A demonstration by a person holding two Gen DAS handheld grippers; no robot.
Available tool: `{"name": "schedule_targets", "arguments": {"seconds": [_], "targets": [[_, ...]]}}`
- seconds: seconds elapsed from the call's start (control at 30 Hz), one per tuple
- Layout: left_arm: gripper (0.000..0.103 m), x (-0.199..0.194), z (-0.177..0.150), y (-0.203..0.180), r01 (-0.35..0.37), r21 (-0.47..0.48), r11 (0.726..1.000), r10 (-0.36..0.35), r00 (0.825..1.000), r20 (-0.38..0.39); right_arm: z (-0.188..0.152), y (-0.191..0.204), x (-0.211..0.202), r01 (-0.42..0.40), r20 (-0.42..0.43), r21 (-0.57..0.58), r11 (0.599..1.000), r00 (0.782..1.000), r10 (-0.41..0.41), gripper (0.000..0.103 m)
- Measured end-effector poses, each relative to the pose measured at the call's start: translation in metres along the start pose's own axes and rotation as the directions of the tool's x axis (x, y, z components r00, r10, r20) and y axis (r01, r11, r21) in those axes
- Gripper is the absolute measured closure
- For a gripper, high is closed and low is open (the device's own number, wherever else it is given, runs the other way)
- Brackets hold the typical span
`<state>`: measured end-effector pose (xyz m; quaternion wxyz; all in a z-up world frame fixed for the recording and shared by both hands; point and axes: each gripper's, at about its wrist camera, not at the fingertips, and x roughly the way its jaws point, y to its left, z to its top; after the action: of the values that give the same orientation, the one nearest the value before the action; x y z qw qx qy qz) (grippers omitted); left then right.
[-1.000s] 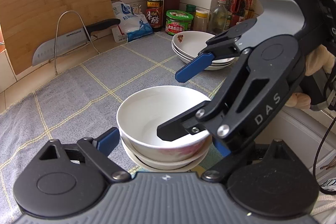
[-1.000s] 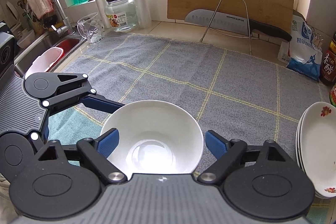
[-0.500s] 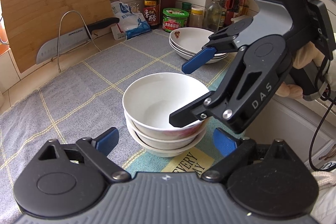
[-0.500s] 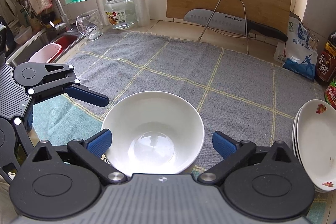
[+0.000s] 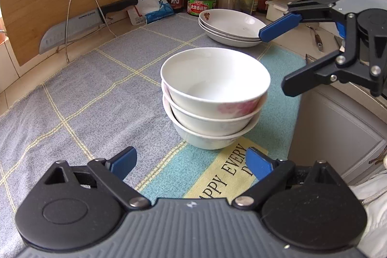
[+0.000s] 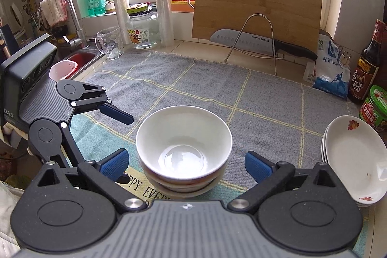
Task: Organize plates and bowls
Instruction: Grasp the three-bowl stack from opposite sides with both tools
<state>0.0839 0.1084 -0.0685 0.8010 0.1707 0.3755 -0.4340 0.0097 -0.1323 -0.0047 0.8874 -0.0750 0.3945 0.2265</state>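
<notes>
Three white bowls sit nested in one stack at the centre of the frame, on the cloth-covered bench; the top bowl is empty. Stacked shallow plates, also empty, sit at upper right. The left hand-held gripper at lower centre and the right hand-held gripper both have their jaws spread wide, holding nothing. In the right wrist view the lower bowls are mostly hidden by the top one, and the plates are partly covered by the gripper body.
</notes>
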Motion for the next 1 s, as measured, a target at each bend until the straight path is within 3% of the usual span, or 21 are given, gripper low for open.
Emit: {"name": "schedule_targets", "arguments": {"seconds": [0.17,0.37,0.77,1.0], "targets": [[0.007,0.013,0.000,0.000,0.023,0.042,0.999,-0.022,1.000,-0.018,-0.020,0.006,0.012,0.060,-0.073,0.001,0.998,0.996,-0.060,0.000],[0.007,0.027,-0.001,-0.002,0.019,0.052,0.998,-0.017,0.999,-0.047,-0.036,0.005,0.039,0.072,-0.149,-0.057,0.996,0.986,-0.080,0.000],[0.007,0.050,0.005,-0.002,-0.008,0.008,1.000,0.009,0.995,-0.096,-0.046,-0.023,0.082,-0.038,-0.205,-0.116,0.992,0.979,0.014,0.000],[0.007,0.054,0.007,0.003,0.039,0.040,0.998,-0.035,0.996,-0.088,-0.048,-0.026,0.082,-0.085,-0.180,-0.185,0.979,0.982,0.052,0.000]]}}
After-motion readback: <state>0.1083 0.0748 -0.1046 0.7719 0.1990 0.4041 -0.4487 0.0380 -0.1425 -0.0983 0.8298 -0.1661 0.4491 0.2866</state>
